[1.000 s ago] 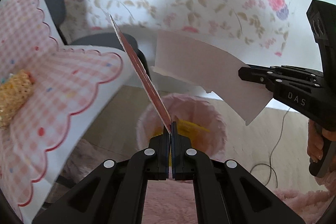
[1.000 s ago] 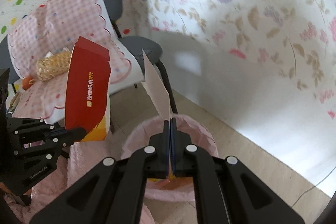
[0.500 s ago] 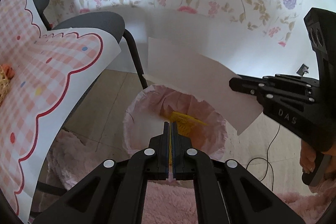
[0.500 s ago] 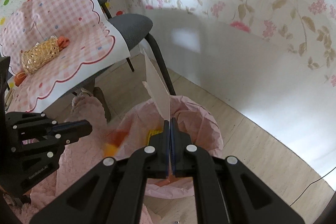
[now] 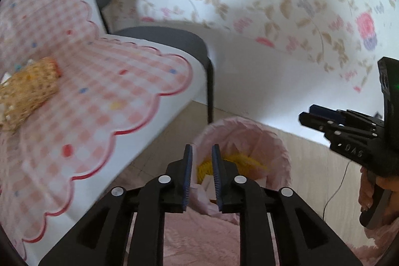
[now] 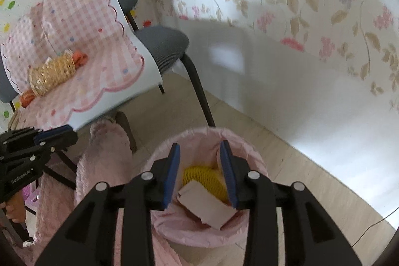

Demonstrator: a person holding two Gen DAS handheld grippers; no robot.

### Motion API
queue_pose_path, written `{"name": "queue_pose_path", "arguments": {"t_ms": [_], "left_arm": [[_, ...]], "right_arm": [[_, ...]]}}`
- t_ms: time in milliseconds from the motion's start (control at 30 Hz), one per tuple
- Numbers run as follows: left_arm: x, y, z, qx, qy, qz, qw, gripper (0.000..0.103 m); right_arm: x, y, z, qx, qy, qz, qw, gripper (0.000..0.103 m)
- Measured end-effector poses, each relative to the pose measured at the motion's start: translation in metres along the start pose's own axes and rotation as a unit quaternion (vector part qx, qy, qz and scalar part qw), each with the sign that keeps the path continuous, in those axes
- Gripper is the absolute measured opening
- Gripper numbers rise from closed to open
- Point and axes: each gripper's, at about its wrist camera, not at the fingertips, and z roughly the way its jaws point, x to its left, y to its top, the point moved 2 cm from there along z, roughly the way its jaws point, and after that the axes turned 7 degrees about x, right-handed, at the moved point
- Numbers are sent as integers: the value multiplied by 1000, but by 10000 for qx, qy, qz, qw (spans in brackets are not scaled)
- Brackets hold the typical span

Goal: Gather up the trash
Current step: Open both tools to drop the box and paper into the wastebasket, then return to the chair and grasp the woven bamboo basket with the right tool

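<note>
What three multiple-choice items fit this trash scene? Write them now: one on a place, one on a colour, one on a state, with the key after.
1. Where does the pale card lie?
A. On the chair seat
B. Inside the bin
C. On the floor beside the bin

2. What colour is the bag lining the bin?
A. Pink
B. Black
C. Green

3. How does the right claw stand?
A. Clamped on the card
B. Clamped on the bin's rim
C. Open above the bin, holding nothing

Key: 1 B, the card rests in the bin against the yellow net. 2 A, the liner folded over the rim is pale pink. 3 C, its jaws are opening, with a clear gap and nothing between them; the card lies below in the bin.
</note>
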Motion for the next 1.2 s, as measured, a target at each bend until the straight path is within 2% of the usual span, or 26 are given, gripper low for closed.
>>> {"name": "queue_pose_path", "arguments": {"t_ms": [200, 367, 533, 667, 767, 833, 933, 1067, 1167, 1200], "left_arm": [[31, -5, -41, -394, 233, -408, 9981, 29], [57, -12, -71, -655, 441, -693, 9945, 35], [89, -23, -92, -802, 641, -1092, 9887, 43], [116, -34, -108, -848, 909, -1421, 9820, 59], [132, -44, -116, -864, 1070, -1561, 9781, 59], [145, -50, -124, -915, 1260, -1667, 9736, 60], [171, -57, -139, -1046, 1552, -1913, 9635, 67], [208, -65, -152, -1147, 1841, -2299, 9487, 68], [232, -68, -153, -1160, 1992, -2524, 9397, 69], [239, -69, -152, -1158, 2036, -2588, 9371, 70]], "right_arm": [[27, 26, -27, -433, 297, -360, 9980, 33], [67, 45, -41, -653, 609, -824, 9926, 33], [108, 58, -40, -661, 921, -1221, 9860, 33], [139, 68, -33, -612, 1118, -1497, 9805, 33], [162, 74, -22, -485, 1267, -1652, 9769, 33], [178, 75, -17, -436, 1350, -1797, 9734, 33], [206, 78, -12, -483, 1447, -2077, 9662, 33], [238, 86, -5, -609, 1515, -2259, 9604, 33], [259, 93, 8, -539, 1549, -2314, 9589, 34], [269, 96, 13, -498, 1575, -2347, 9579, 37]]}}
